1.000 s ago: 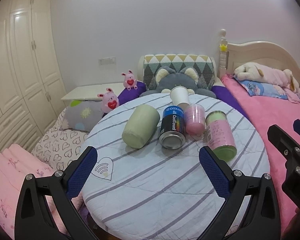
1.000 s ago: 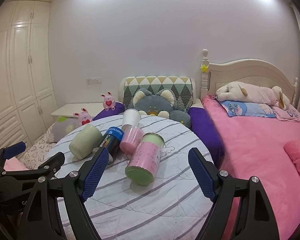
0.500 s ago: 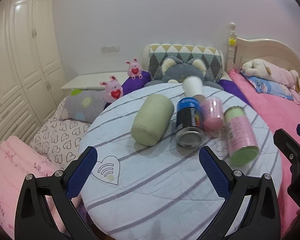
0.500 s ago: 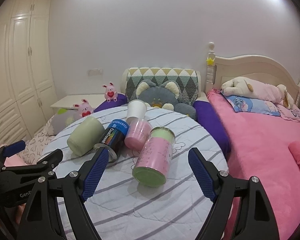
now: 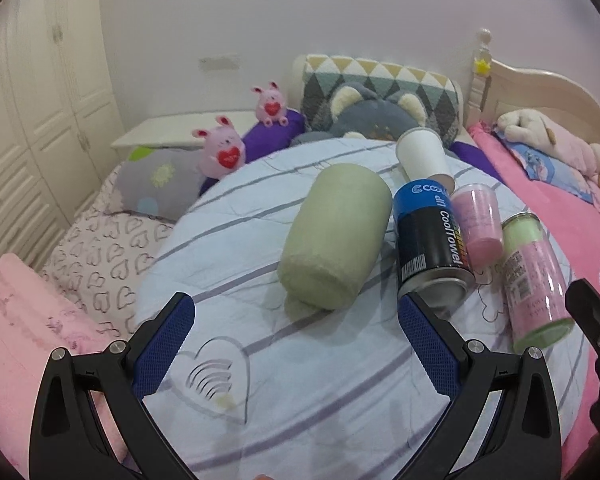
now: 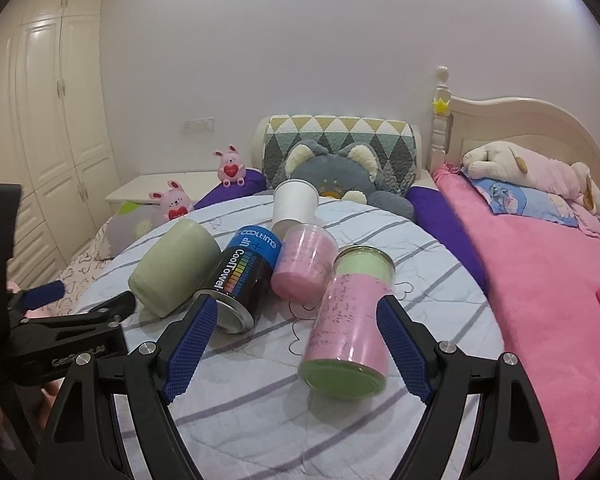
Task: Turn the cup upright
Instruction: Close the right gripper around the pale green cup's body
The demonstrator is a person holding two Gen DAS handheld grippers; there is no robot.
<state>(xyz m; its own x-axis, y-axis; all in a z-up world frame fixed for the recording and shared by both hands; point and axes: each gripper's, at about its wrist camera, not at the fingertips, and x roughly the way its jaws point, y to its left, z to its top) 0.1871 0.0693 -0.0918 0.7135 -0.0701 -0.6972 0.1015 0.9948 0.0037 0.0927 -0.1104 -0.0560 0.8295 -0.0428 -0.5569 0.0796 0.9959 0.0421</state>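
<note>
In the left wrist view, the pale green matte cylindrical cup (image 5: 336, 236) lies on its side on the round tabletop (image 5: 300, 380) with striped cloth, beside the black and blue metal can (image 5: 430, 240). It is not yet upright, so I judge the whole flip is left. The left gripper (image 5: 296, 348) has its fingers spread wide, holding nothing, just before the cup.

In the right wrist view, the right gripper (image 6: 296, 352) is also wide apart and empty, near the lying pink and green transparent container (image 6: 350, 320).

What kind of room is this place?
Most likely a bedroom: a bed with a carved headboard, plush toys by the pillows, and a tall wardrobe. The cups lie on a cloth-covered round table.
</note>
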